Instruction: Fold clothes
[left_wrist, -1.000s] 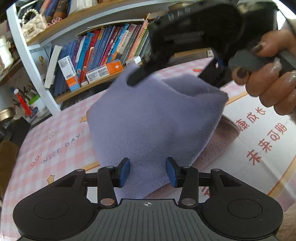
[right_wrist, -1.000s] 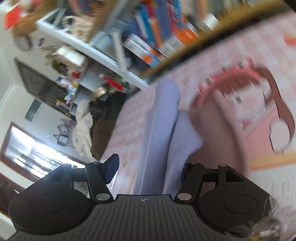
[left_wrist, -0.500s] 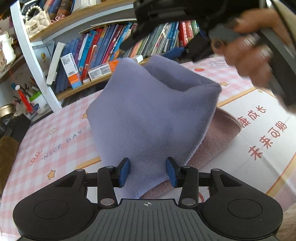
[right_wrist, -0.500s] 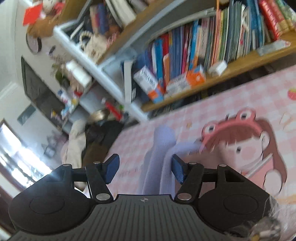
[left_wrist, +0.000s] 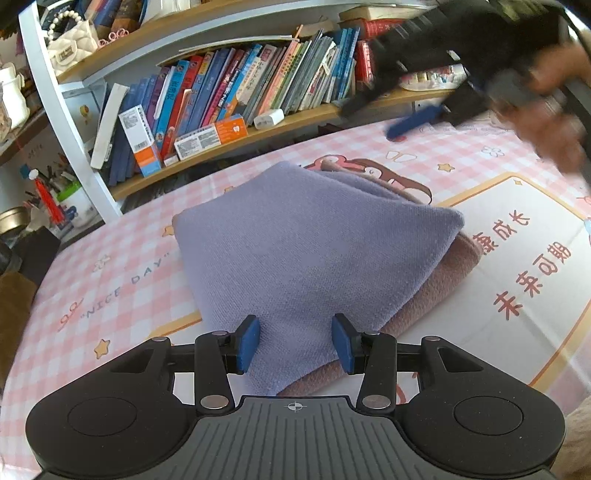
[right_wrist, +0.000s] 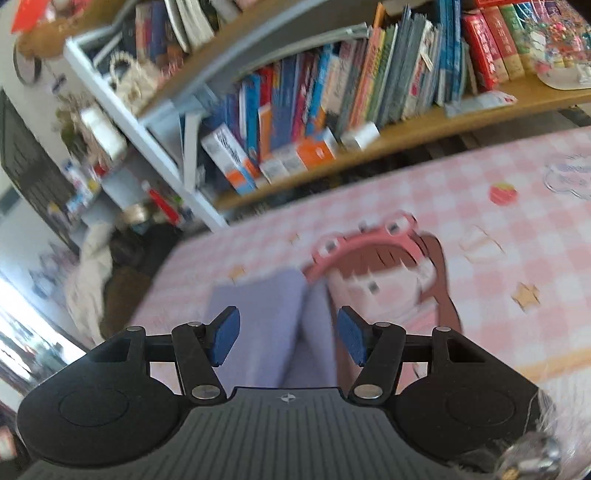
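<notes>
A folded lavender cloth (left_wrist: 306, 254) lies flat on top of a folded dusty-pink cloth (left_wrist: 447, 273) on the pink checked tablecloth (left_wrist: 110, 280). My left gripper (left_wrist: 294, 343) is open, its blue pads either side of the lavender cloth's near corner without pinching it. In the left wrist view, my right gripper (left_wrist: 384, 118) hangs blurred and open in the air at the upper right, held by a hand (left_wrist: 554, 110). The right wrist view shows the right gripper (right_wrist: 286, 339) open above the lavender cloth (right_wrist: 273, 325), holding nothing.
A wooden bookshelf (left_wrist: 258, 125) full of books and boxes runs along the table's far edge, on a white frame (left_wrist: 70, 122). Dark clutter (left_wrist: 22, 258) stands off the table's left side. Printed red characters (left_wrist: 532, 266) mark the cloth to the right.
The right gripper let go of the lavender cloth's raised corner and pulled up and away to the right. The cloth dropped flat onto the pink one. My left gripper stayed put.
</notes>
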